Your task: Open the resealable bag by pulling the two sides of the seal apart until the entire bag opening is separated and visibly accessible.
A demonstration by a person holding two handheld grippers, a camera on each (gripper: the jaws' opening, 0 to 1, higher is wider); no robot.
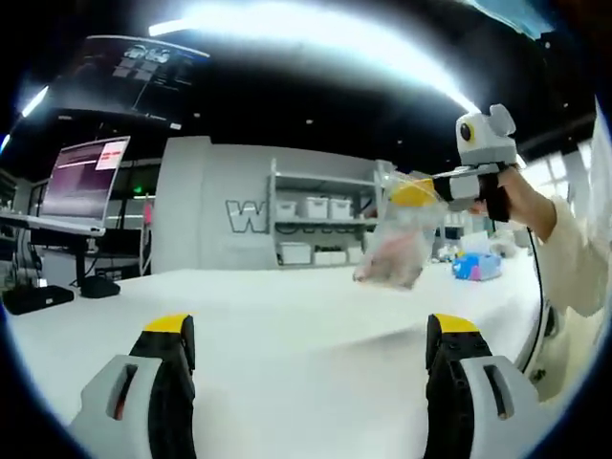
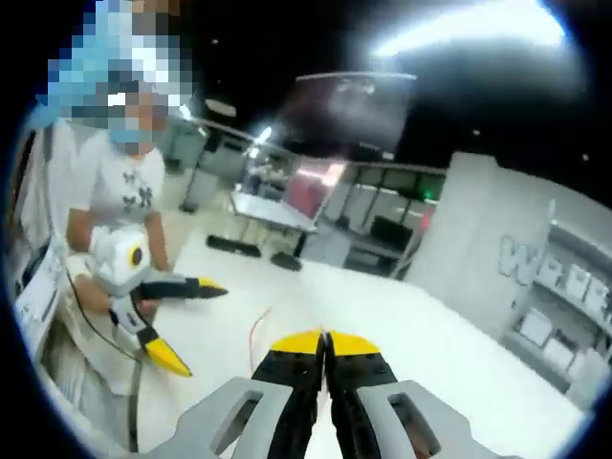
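In the left gripper view, the left gripper points out over a white table with its jaws spread wide and nothing between them. Beyond it, up and to the right, the right gripper holds a clear resealable bag by its top edge, so the bag hangs in the air above the table, well apart from the left gripper. The bag looks pinched at only one spot on the seal, and something pale and pinkish sits inside it. A laptop stands at the far left, and shelves with white bins line the back wall. In the right gripper view, the right gripper shows its yellow-tipped jaws pressed together; the bag between them is hard to make out here. The left gripper appears at the left, open, in front of a person in a white shirt. The risk from here is that the thin film slips out of the single pinch when the other side is pulled, or that the left gripper catches both layers at once and the seal stays shut. Large letters on the back wall begin with "W"; the rest cannot be read, nor can the laptop screen.
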